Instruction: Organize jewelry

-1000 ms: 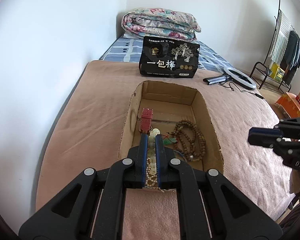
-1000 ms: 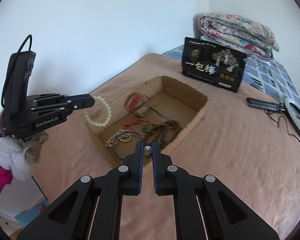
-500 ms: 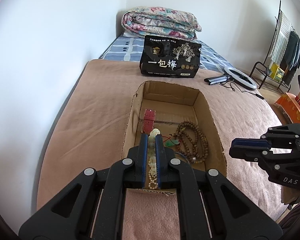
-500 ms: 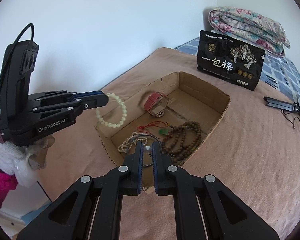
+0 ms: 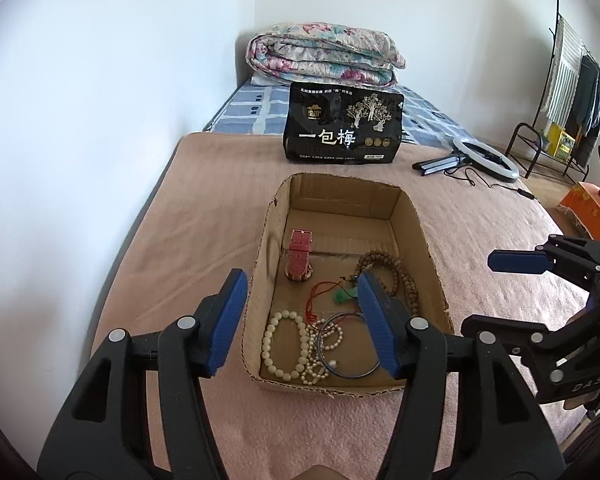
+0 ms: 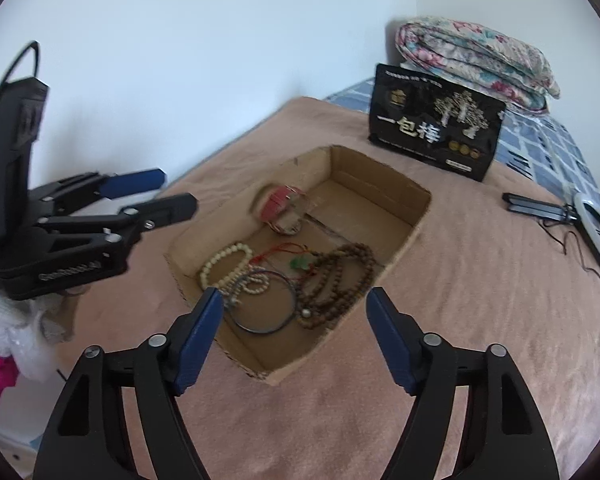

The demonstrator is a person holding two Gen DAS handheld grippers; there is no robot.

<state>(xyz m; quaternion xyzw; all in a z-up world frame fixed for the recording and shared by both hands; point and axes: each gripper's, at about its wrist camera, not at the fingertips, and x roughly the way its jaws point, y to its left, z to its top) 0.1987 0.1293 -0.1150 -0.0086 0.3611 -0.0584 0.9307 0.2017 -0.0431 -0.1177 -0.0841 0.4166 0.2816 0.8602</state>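
Only the left wrist view shows the clothes rack (image 5: 571, 92) far right. A black pouch (image 6: 435, 132) stands beyond the cardboard box (image 5: 431, 264) on the bed, holding the pale bead bracelet (image 5: 284, 344) and bangle (image 6: 264, 304). Both left tongs (image 5: 300, 316) and right tongs (image 6: 296, 340) have just opened, empty

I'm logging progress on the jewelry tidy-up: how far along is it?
Done: the white bead bracelet, metal bangle, red watch, jade pendant and wooden bead necklace all lie in the cardboard box. In hand: nothing; both the left hand-held gripper and the right hand-held gripper have just opened, empty. Left: no loose jewelry visible on the blanket.
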